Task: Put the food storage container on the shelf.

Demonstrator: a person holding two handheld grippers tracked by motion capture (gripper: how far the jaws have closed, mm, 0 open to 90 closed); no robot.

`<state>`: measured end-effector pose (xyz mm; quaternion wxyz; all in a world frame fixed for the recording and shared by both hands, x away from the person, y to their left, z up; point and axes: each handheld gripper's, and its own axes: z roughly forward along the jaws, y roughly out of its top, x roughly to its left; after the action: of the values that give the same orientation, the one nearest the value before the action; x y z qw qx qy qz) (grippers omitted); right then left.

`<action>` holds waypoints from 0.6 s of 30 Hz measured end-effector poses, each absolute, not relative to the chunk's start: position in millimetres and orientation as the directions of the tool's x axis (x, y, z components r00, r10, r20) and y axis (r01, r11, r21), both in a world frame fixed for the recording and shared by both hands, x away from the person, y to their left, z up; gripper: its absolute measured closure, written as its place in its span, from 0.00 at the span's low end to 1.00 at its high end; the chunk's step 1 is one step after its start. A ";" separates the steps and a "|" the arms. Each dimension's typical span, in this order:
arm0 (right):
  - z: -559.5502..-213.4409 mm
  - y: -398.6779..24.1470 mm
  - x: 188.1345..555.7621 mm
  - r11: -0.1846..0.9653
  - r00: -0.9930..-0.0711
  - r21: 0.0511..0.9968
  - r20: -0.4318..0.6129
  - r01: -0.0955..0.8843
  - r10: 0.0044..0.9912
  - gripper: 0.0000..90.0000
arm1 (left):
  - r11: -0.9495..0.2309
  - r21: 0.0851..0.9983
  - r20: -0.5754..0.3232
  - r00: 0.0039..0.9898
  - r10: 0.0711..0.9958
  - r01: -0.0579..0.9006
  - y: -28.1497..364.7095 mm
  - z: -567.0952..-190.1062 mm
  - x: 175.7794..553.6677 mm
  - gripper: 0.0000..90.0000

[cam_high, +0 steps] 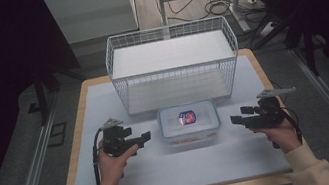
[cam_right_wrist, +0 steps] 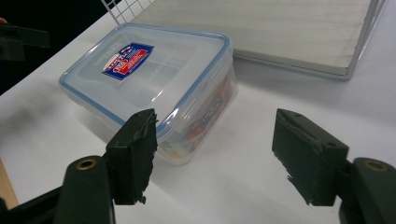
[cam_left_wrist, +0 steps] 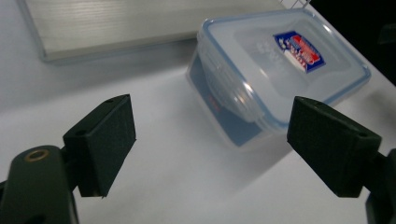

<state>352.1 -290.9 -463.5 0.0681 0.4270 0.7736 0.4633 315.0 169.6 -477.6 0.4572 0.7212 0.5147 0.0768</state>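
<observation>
Resting on the tabletop [cam_high: 245, 160], the lidded container [cam_high: 189, 123] lay between left gripper [cam_high: 145, 137] and right gripper [cam_high: 234, 120], both jaws wide open, holding nothing.

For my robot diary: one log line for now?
left gripper: open, beside box | right gripper: open, beside box | box: lidded, before basket
</observation>
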 end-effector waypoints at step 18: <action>-461.3 -284.9 353.4 0.221 -0.636 0.774 0.283 0.594 0.718 0.31 | -0.027 0.664 -0.492 0.464 0.737 0.747 138.6 -489.3 356.0 0.16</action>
<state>353.4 -284.9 -461.3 0.0673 0.4214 0.7784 0.4605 356.0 138.6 -489.3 0.4673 0.7167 0.5176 -0.0057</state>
